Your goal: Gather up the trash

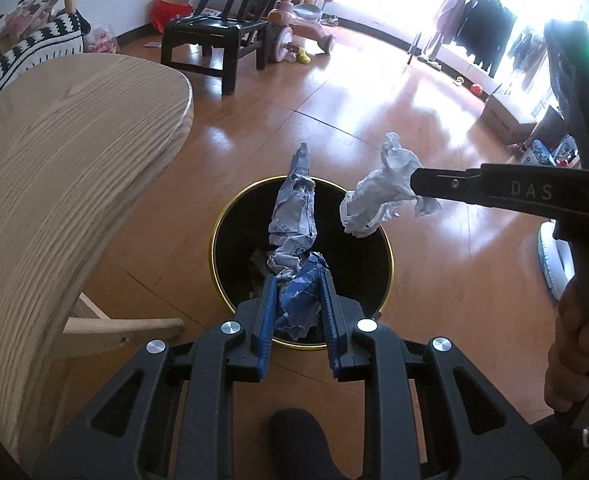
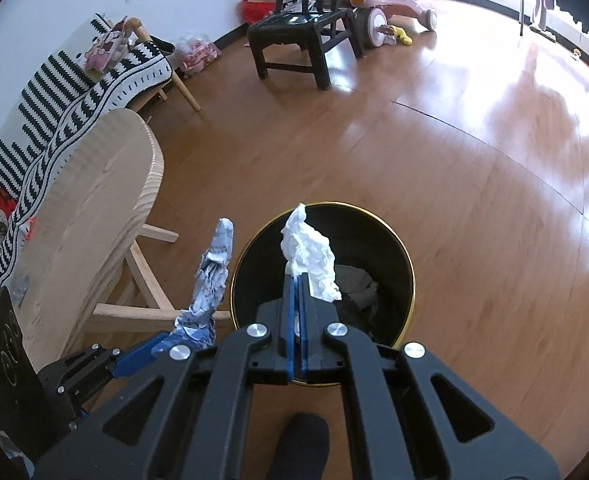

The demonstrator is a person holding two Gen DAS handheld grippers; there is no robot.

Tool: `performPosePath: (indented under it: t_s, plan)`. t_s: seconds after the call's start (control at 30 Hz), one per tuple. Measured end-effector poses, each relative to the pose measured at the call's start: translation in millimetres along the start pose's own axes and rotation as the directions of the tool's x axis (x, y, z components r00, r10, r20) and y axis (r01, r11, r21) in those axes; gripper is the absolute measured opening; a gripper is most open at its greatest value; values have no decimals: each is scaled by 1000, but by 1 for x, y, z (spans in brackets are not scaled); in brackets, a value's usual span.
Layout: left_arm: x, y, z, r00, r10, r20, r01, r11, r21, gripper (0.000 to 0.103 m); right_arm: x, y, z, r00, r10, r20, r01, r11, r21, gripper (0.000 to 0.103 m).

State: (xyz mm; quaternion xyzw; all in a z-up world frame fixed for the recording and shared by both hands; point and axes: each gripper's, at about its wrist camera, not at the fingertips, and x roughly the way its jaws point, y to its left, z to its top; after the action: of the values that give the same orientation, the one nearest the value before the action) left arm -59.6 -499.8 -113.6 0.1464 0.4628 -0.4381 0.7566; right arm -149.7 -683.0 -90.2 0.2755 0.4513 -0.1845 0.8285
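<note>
A black trash bin with a gold rim [image 1: 220, 232] [image 2: 408, 264] stands on the wooden floor, with some dark trash inside. My left gripper [image 1: 297, 280] is shut on a crumpled blue and white printed wrapper [image 1: 294, 216] and holds it over the bin's mouth; the wrapper also shows in the right wrist view [image 2: 210, 276]. My right gripper [image 2: 296, 280] is shut on a crumpled white tissue [image 2: 308, 254], held above the bin. In the left wrist view the tissue [image 1: 378, 196] hangs over the bin's right rim, held by the right gripper [image 1: 414, 184].
A light wooden round table [image 1: 62, 152] [image 2: 94, 200] stands left of the bin. A black chair [image 1: 214, 36] and a pink tricycle [image 1: 294, 20] stand farther back. A black and white striped blanket [image 2: 66, 96] lies on a seat by the wall.
</note>
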Motion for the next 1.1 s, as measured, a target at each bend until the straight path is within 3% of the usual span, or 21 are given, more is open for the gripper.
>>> performPosePath:
  t_s: [0.3, 0.37, 0.4, 0.43, 0.47, 0.5, 0.57, 0.83, 1.1]
  plan:
    - [14, -3, 10, 1000, 2, -17, -2, 1000, 17, 22, 5, -2, -1, 1000, -6, -7, 6, 1000, 1, 3]
    - [15, -4, 11, 1000, 6, -17, -5, 1000, 26, 25, 4, -3, 0, 1000, -9, -7, 9, 1000, 9, 3]
    - [15, -5, 12, 1000, 5, -19, -5, 999, 32, 32, 5, -5, 1, 1000, -11, -10, 11, 1000, 20, 3]
    - [16, -5, 14, 1000, 1, -19, -1, 999, 35, 45, 5, -7, 2, 1000, -17, -10, 17, 999, 29, 5]
    - [15, -6, 13, 1000, 0, -17, 0, 999, 36, 53, 5, -10, 3, 1000, -23, -11, 23, 999, 41, 13]
    - [14, -7, 14, 1000, 2, -6, -1, 999, 36, 69, 5, -13, 4, 1000, -22, -10, 23, 998, 53, 44]
    - [11, -8, 14, 1000, 4, 9, -5, 999, 40, 75, 3, -18, 5, 1000, -20, 1, 20, 997, 69, 95]
    - [-13, -1, 15, 999, 18, 47, -19, 999, 29, 91, -14, -13, 11, 998, -30, 63, 24, 995, 94, 95]
    - [-77, 35, 9, 990, 65, 127, -65, 998, 1, 93, -33, 35, 19, 994, 12, 105, -16, 999, 32, 95]
